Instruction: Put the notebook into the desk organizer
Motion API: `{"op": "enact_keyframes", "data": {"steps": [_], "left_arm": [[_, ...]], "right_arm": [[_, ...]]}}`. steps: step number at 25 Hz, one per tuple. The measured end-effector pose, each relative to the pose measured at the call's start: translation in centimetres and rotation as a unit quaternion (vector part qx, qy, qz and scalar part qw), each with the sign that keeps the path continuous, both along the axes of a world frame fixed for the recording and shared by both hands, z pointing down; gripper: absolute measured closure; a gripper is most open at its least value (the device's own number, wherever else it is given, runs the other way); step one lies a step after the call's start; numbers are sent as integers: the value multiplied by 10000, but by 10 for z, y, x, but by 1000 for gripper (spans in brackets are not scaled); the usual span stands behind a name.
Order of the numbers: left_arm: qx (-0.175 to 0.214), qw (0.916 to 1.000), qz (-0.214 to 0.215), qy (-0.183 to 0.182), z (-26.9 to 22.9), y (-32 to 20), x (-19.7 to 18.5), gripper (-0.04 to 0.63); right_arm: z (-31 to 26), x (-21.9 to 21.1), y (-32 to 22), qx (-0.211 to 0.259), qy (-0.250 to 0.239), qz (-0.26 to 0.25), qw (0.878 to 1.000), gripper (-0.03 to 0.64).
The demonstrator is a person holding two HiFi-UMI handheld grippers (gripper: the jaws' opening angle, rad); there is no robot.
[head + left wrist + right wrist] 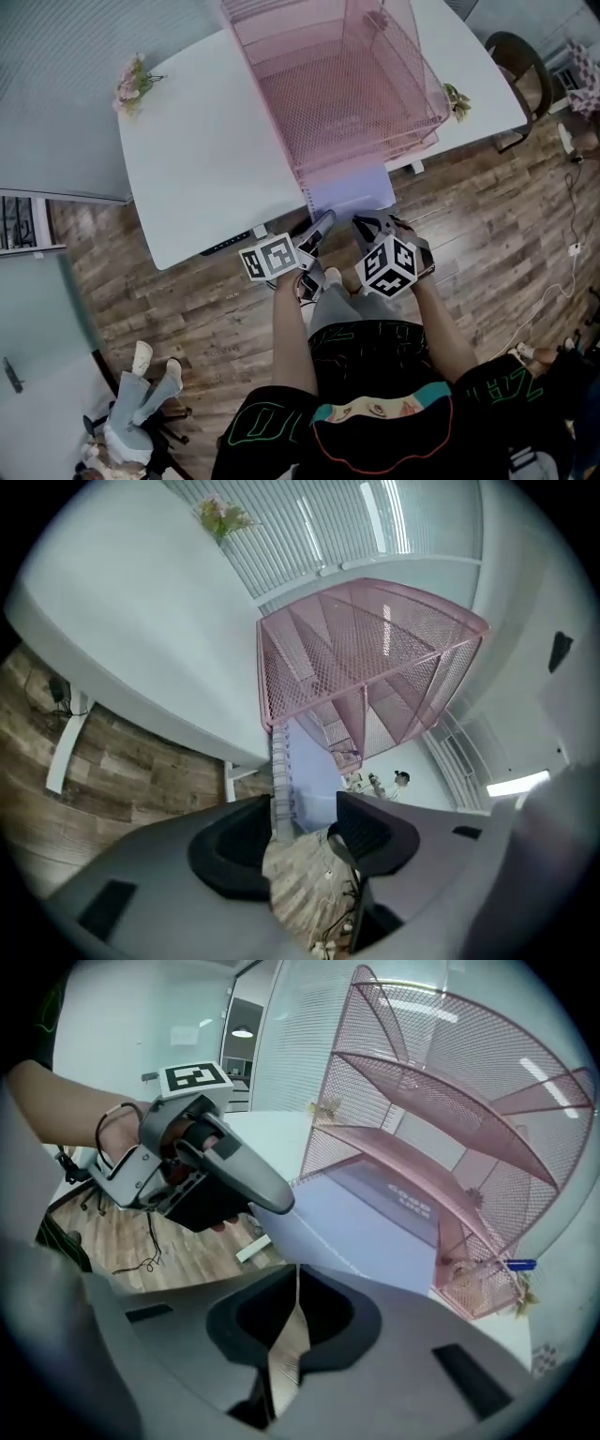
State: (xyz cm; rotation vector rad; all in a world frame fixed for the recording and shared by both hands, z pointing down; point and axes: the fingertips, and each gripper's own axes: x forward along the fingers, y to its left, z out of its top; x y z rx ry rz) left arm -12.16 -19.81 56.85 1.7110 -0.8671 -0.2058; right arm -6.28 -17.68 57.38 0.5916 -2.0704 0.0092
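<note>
A pink wire-mesh desk organizer [347, 84] [375, 658] [450, 1119] stands on the white table. The lavender spiral notebook [352, 192] [314, 771] [356, 1218] lies flat, its far part under the organizer's lowest shelf and its near end sticking out over the table's front edge. My right gripper [370, 223] [298, 1302] is shut on the notebook's near edge, which runs as a thin line between its pads. My left gripper [323, 220] [305, 822] is open; the notebook's spiral binding [279, 789] runs between its jaws, close to the left one.
The table [206, 169] carries small flower sprigs at its left [134, 82] and right [457, 98] corners. A little mesh basket with a blue pen [478, 1283] sits beside the organizer. A dark chair [516, 56] stands far right. A seated person [141, 403] is at lower left on the wooden floor.
</note>
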Motion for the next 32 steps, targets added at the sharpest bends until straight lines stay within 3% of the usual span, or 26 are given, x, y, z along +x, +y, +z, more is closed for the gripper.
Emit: {"op": "enact_keyframes", "data": {"steps": [4, 8, 11, 13, 15, 17, 19, 22, 28, 32], "left_arm": [[129, 9952, 449, -858, -2, 7, -7, 450], [232, 9726, 1110, -2030, 1, 15, -8, 510], [527, 9586, 1407, -2420, -6, 14, -1, 595], [703, 9492, 1514, -2667, -8, 7, 6, 600], [802, 9293, 1585, -3238, -5, -1, 7, 600], [825, 9018, 1612, -3925, -2, -9, 3, 600], [873, 8787, 1677, -4383, -3, -16, 1, 600], [931, 8590, 1733, -4727, -4, -23, 0, 600], [938, 8411, 1852, -4995, -3, -35, -1, 600], [947, 8435, 1761, -4985, -4, -39, -4, 600]], "right_arm": [[-2, -4, -10, 75, 11, 29, 10000, 601], [-3, -3, -23, 159, 29, 116, 9998, 601], [-4, -4, -33, 255, 35, 141, 9996, 601], [-4, -5, -40, 306, 53, 147, 9994, 601], [-4, -8, -46, 330, 74, 136, 9993, 601], [-4, -10, -51, 341, 91, 119, 9993, 601], [-5, -12, -56, 360, 96, 128, 9992, 601], [-6, -13, -65, 398, 116, 145, 9990, 601], [-5, -15, -77, 398, 130, 169, 9990, 601], [-6, -20, -84, 391, 106, 148, 9991, 601]]}}
